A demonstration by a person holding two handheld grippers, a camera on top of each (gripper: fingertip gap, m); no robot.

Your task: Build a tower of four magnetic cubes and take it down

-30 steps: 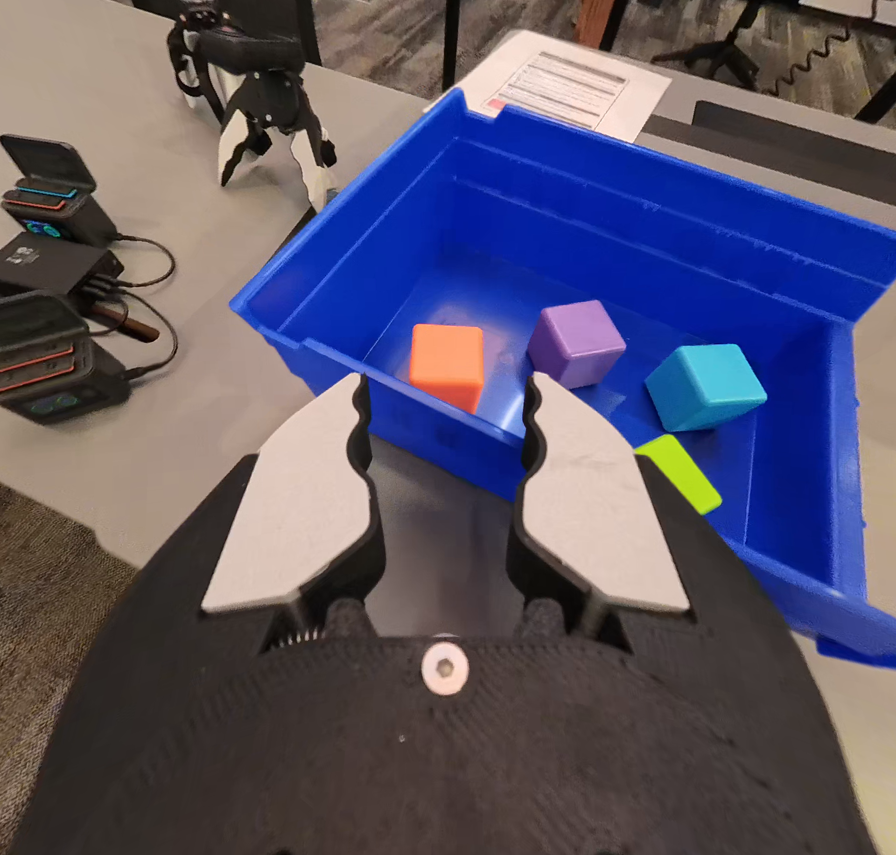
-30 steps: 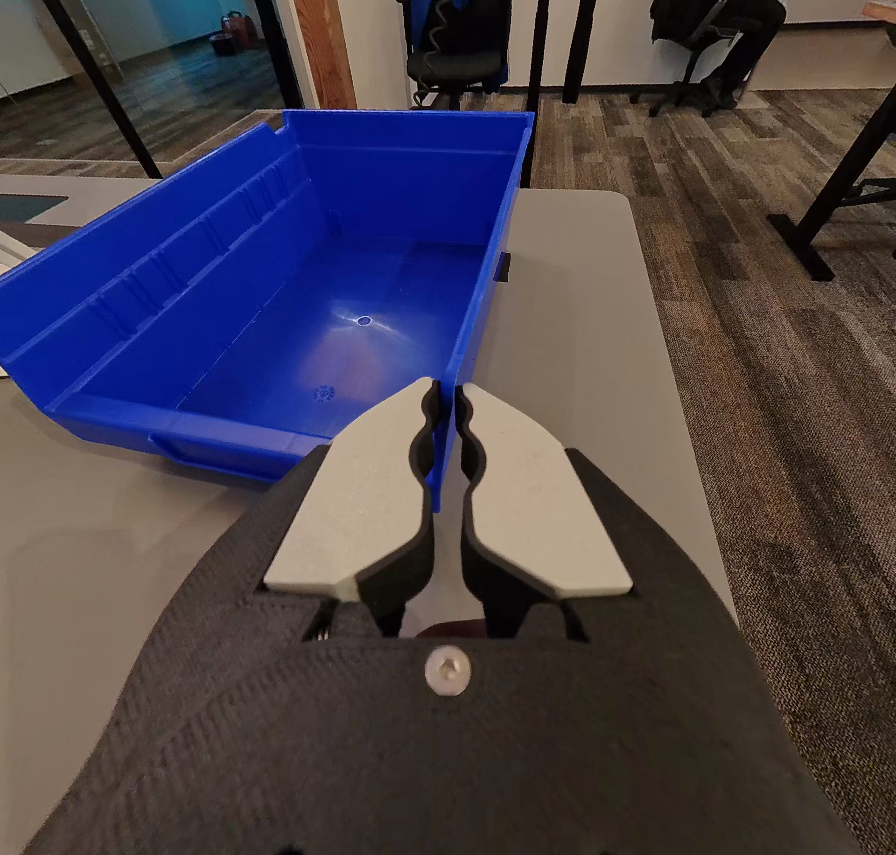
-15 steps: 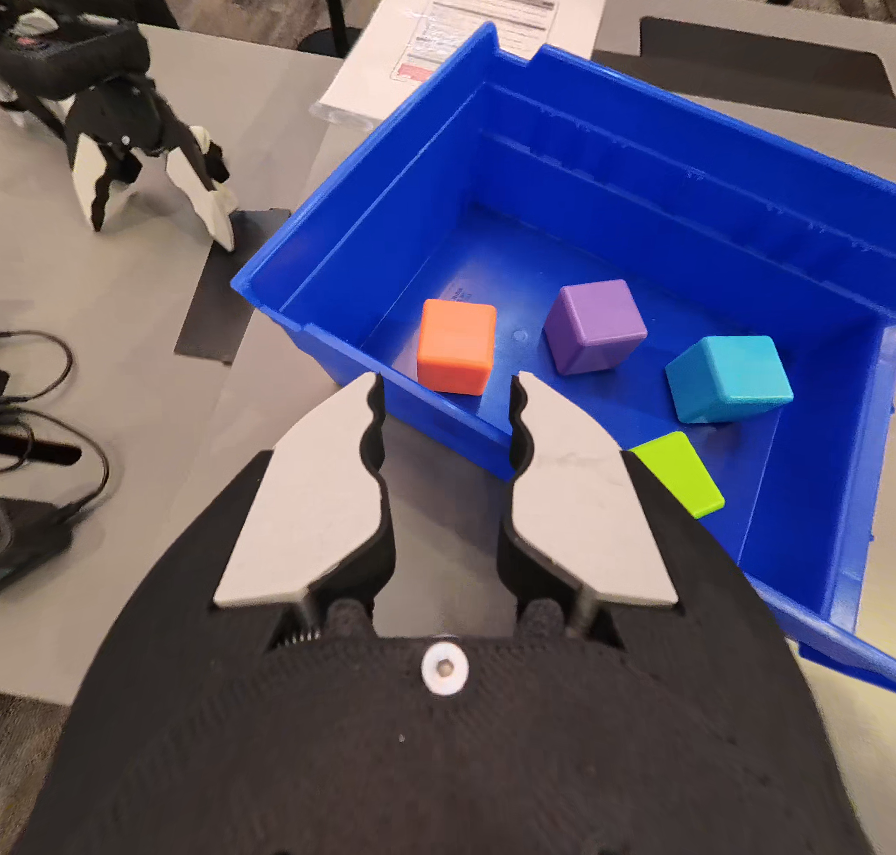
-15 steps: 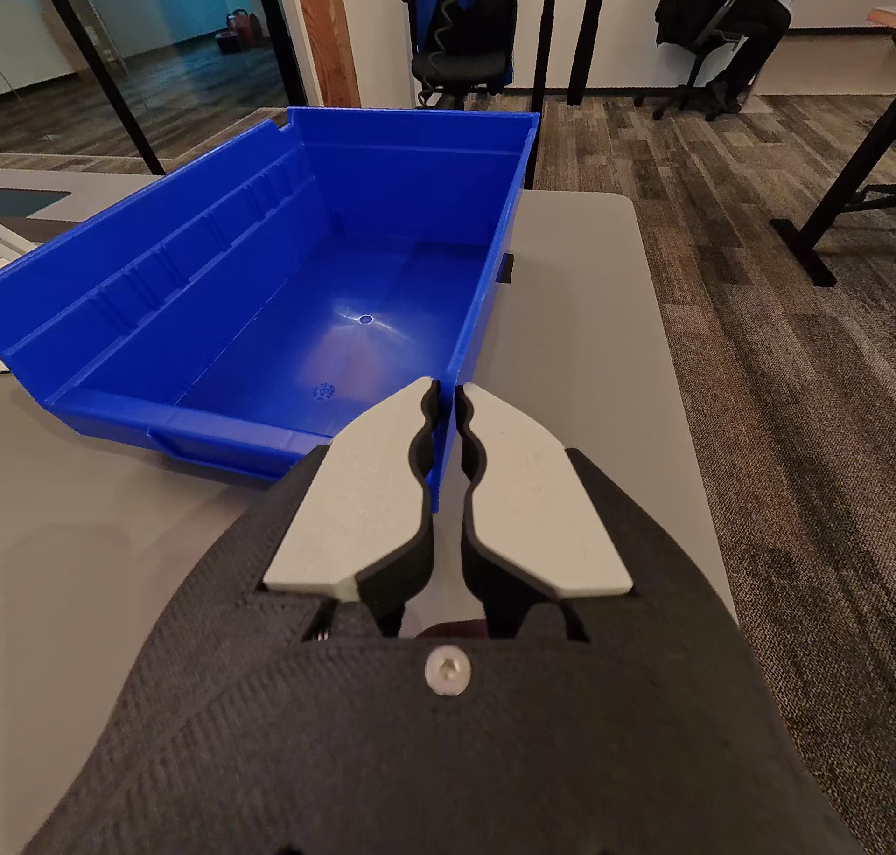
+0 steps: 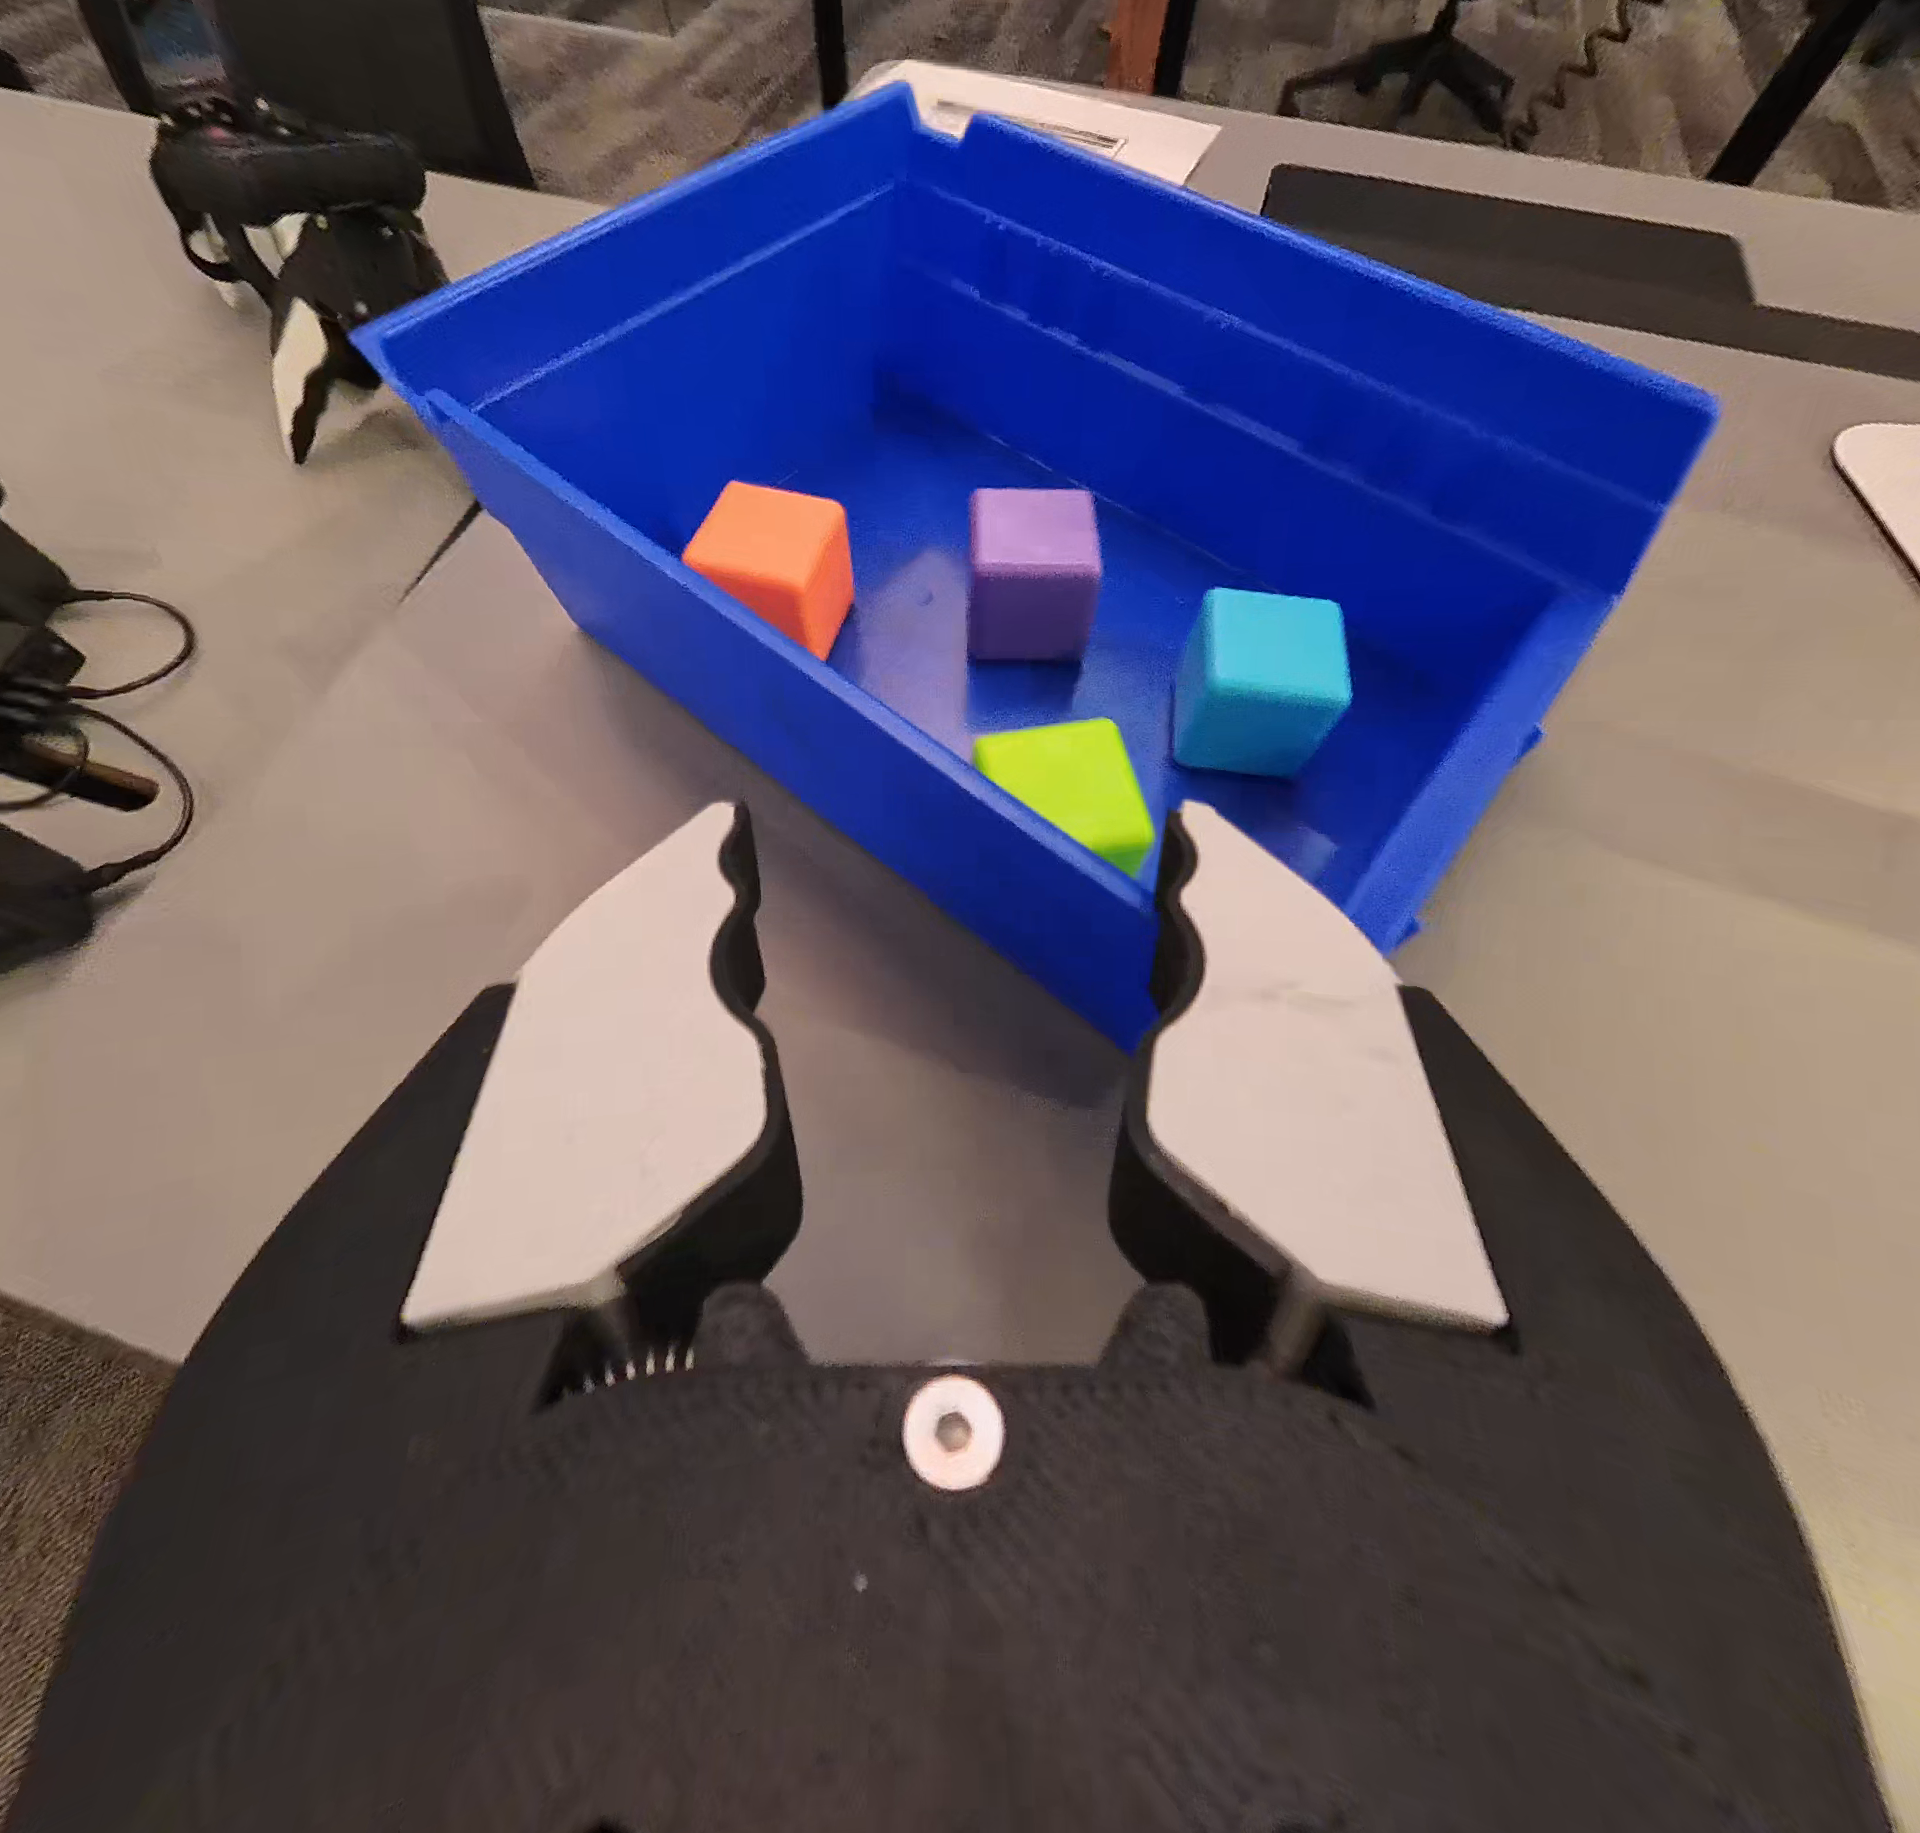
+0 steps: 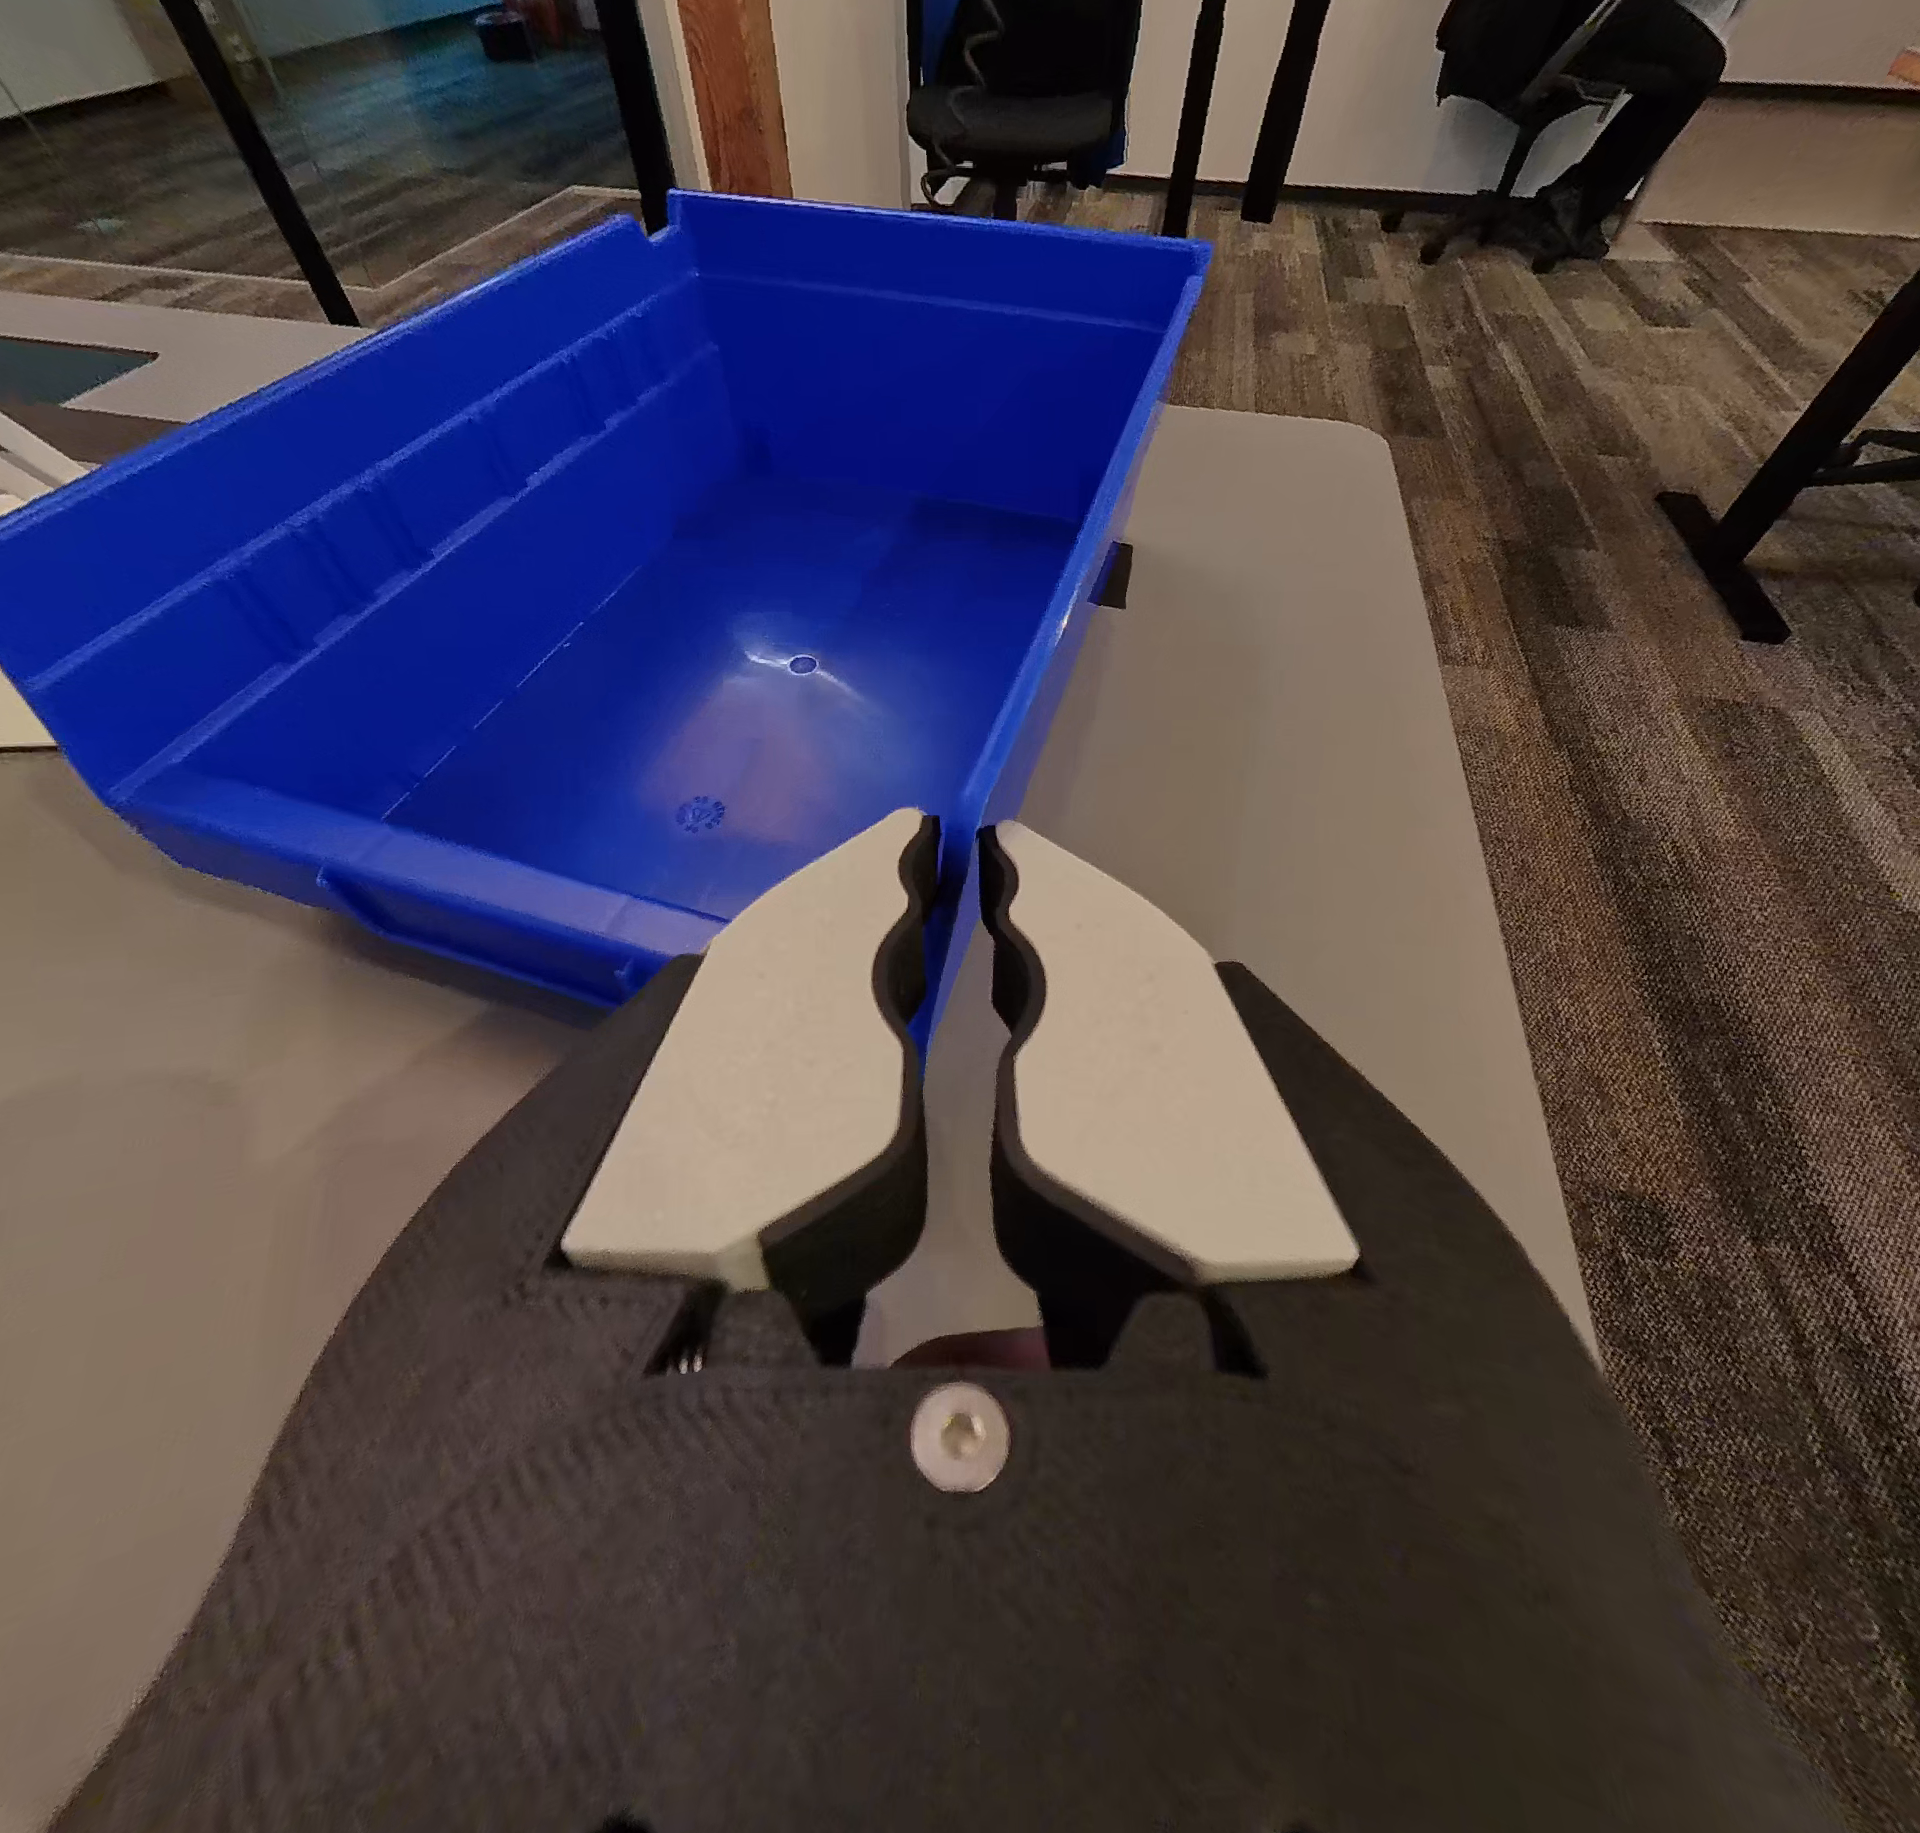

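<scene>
In the left wrist view a blue bin [image 5: 727, 349] stands on the grey table and holds an orange cube [image 5: 774, 562], a purple cube [image 5: 1034, 573], a cyan cube [image 5: 1262, 682] and a green cube [image 5: 1070, 786], all apart from each other. My left gripper [image 5: 956, 827] is open and empty, above the table just in front of the bin's near wall, closest to the green cube. In the right wrist view my right gripper [image 6: 956, 833] is shut and empty at the near right corner of a blue bin [image 6: 364, 495] in which no cubes show.
A spare black and white gripper [image 5: 301, 225] lies beyond the bin's left corner. Black devices with cables [image 5: 62, 723] sit at the left. A paper sheet [image 5: 1081, 121] and a black mat [image 5: 1507, 245] lie behind the bin. The table's right edge [image 6: 1455, 744] drops to carpet. Spacing between my two grippers at the tips: around 85 cm.
My left gripper has opened wider and swung to the bin's other side, so the green cube now shows in full. The right gripper has stayed still.
</scene>
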